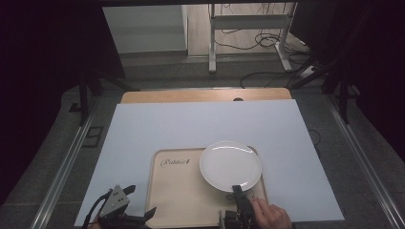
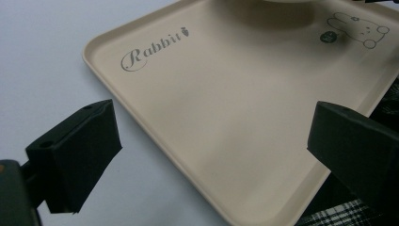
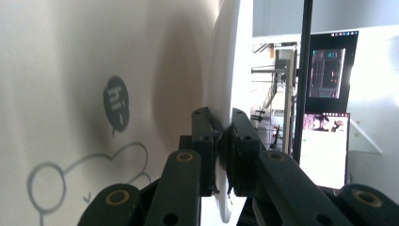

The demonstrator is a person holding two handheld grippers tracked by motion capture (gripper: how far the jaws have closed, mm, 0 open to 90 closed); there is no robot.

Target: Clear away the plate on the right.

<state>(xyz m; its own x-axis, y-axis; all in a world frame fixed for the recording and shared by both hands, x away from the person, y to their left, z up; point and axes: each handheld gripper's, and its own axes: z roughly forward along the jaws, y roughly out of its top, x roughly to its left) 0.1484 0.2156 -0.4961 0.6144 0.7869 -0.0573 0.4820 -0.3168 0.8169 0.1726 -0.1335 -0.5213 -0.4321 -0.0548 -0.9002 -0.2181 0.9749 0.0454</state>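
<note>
A round white plate (image 1: pixel 230 165) hangs over the far right part of a beige tray (image 1: pixel 179 193) printed with "Rabbit" and a bunny drawing. My right gripper (image 1: pixel 237 191) is shut on the plate's near rim, and a hand holds it from the bottom edge. In the right gripper view the jaws pinch the plate's thin edge (image 3: pixel 225 94) between them, the view turned sideways with the tray (image 3: pixel 70 70) at left. My left gripper (image 1: pixel 138 202) sits at the tray's near left corner, open. In the left gripper view its jaws stand wide apart over the tray (image 2: pixel 235 108) edge, holding nothing.
The tray lies on a pale blue sheet (image 1: pixel 157 129) covering a wooden table (image 1: pixel 205 95). Metal rails (image 1: pixel 67 167) run along both sides. A white frame (image 1: pixel 248 24) with cables stands on the floor beyond. Monitors (image 3: pixel 327 108) appear in the right gripper view.
</note>
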